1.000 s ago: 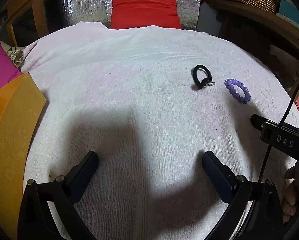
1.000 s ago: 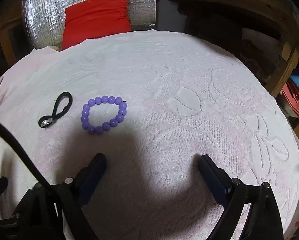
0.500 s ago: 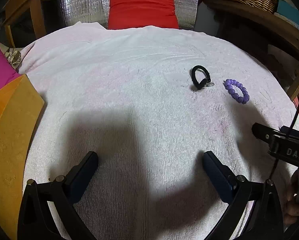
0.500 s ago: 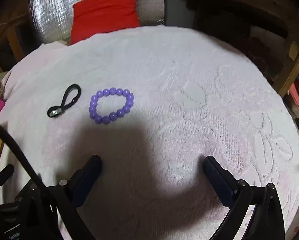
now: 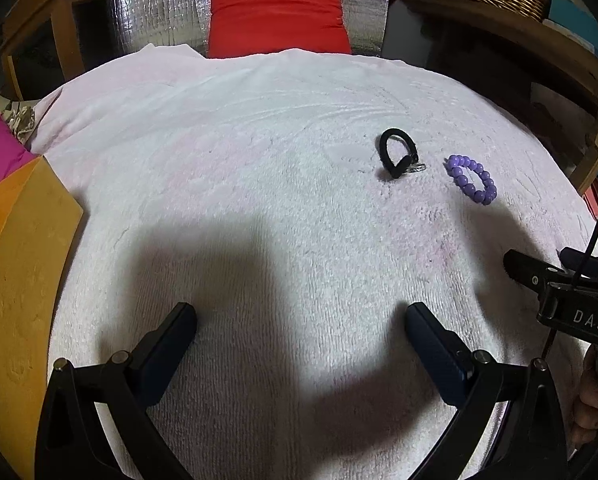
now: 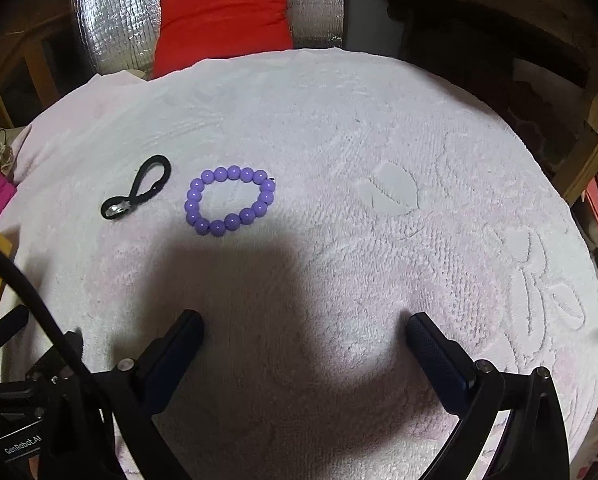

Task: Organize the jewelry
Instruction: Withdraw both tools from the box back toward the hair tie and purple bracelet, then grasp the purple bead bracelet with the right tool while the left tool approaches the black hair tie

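Both hand-held grippers gape empty; only the left view shows the orange board (image 5: 19, 280).

A pale pink towel (image 6: 339, 140) bears a purple bead bracelet (image 6: 230, 200) beside a black band (image 6: 137, 194).

A purple bead bracelet (image 6: 230, 201) and a black cord loop (image 6: 137, 193) lie on a pale pink towel (image 6: 339, 220) embossed with leaf shapes, a red cushion (image 6: 223, 16) against crinkled silver foil (image 6: 111, 12) beyond the towel.
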Action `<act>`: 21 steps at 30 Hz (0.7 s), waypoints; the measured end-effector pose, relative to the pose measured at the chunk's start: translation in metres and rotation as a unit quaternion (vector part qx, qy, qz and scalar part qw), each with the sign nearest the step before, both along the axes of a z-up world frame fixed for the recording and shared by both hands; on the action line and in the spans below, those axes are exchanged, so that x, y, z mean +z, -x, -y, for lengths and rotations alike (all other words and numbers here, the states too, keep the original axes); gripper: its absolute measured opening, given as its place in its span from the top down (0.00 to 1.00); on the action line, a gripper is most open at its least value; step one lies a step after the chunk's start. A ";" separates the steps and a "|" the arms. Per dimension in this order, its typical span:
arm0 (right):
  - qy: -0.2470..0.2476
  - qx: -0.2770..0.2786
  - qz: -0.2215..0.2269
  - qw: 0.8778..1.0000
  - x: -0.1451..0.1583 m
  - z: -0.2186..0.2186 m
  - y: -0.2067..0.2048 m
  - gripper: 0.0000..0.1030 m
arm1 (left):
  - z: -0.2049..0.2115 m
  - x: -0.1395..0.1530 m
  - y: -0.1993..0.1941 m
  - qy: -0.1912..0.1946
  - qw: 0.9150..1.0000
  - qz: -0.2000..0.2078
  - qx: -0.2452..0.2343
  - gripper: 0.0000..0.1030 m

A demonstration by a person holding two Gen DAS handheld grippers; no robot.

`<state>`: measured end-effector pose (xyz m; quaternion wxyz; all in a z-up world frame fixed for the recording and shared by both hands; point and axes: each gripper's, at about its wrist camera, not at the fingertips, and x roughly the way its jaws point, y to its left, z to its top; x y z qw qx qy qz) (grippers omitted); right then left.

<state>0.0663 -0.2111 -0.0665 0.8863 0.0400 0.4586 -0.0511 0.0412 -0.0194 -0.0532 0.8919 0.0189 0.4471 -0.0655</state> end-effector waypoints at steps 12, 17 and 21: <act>-0.004 -0.001 0.008 1.000 -0.001 0.002 0.001 0.00 | 0.001 0.000 0.000 -0.001 1.000 0.005 -0.004 0.00; 0.001 0.004 0.010 1.000 0.001 0.002 0.006 0.00 | 0.000 0.001 -0.001 -0.002 1.000 0.004 -0.004 0.00; -0.006 0.015 0.004 1.000 0.009 0.004 0.002 0.02 | -0.001 0.005 -0.007 -0.002 1.000 -0.008 -0.007 0.00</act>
